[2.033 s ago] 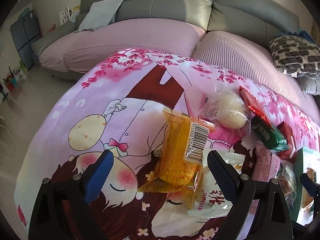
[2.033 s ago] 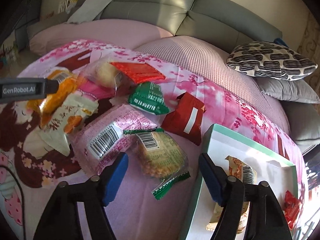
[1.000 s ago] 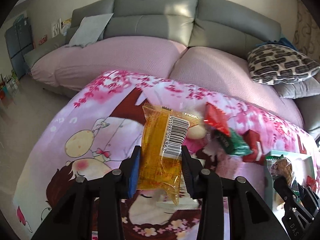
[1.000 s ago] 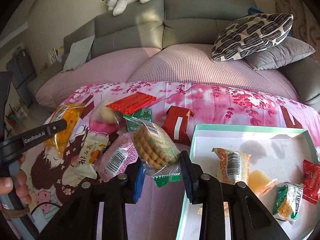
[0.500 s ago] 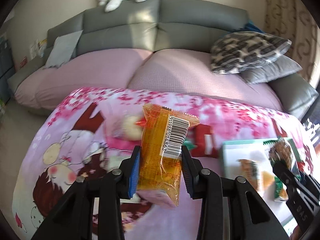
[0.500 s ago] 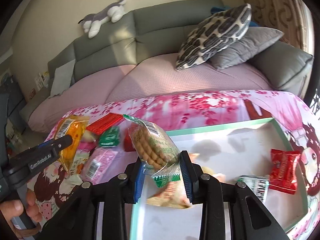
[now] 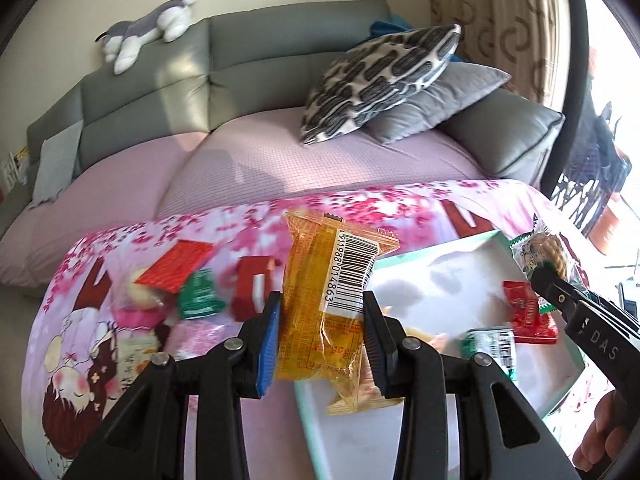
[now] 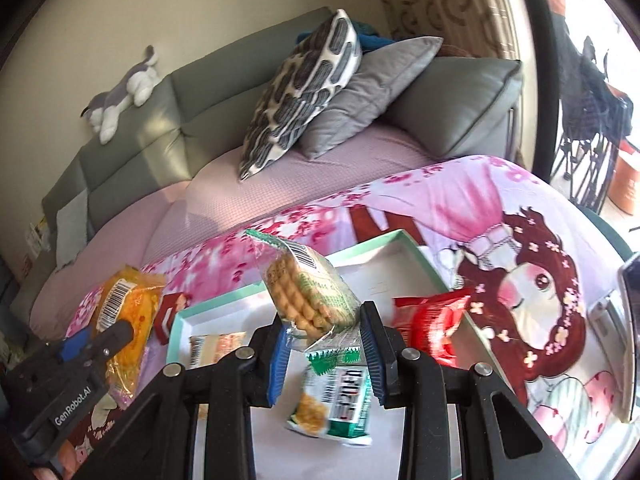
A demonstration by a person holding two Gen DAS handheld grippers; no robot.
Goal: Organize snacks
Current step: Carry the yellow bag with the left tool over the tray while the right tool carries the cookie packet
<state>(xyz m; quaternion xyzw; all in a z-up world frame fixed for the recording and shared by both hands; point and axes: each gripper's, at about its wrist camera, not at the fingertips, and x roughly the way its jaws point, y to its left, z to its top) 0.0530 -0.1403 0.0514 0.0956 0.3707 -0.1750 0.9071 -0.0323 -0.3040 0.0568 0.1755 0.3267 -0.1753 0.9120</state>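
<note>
Right now the left tongs (image 7: 320,332) are clamped on a translucent orange plastic snack packet with a white barcode label (image 7: 324,304), their 2 blue-padded black fingers (image 7: 269,344) pressing its sides so the packet stands upright, its top seam above the fingertips and its lower end hanging below them. From this view the packet hangs over the near left edge of a shallow white cardboard box with a mint-green rim (image 7: 436,246).

The right tongs (image 8: 325,354) are closed in the same way on a clear, green-printed plastic packet of golden ridged biscuits (image 8: 310,296), which tilts up and to the left above the box (image 8: 372,244). The left wrist view shows that same biscuit packet (image 7: 544,254) at the tip of the right tongs (image 7: 548,276), over the far right part of the box, with part of a hand (image 7: 600,436) at the lower right edge.

Inside the box lie a red foil wrapper (image 8: 432,320), a green-and-white sachet (image 8: 336,404) directly beneath the right tongs, and a pale orange packet (image 8: 212,346) near the left wall.

The box rests on a pink cartoon-printed cloth (image 7: 100,340) spread over the tabletop. Left of the box, loose on the cloth, are a red flat packet (image 7: 176,266), a green sachet (image 7: 200,294) and a dark red carton (image 7: 252,290), all blurred.

Behind stands a grey sofa with a pink cover (image 7: 248,160), carrying a black-and-white patterned cushion (image 7: 380,80), a grey cushion (image 7: 440,96) and a grey-and-white plush toy (image 7: 148,36) on its back.
</note>
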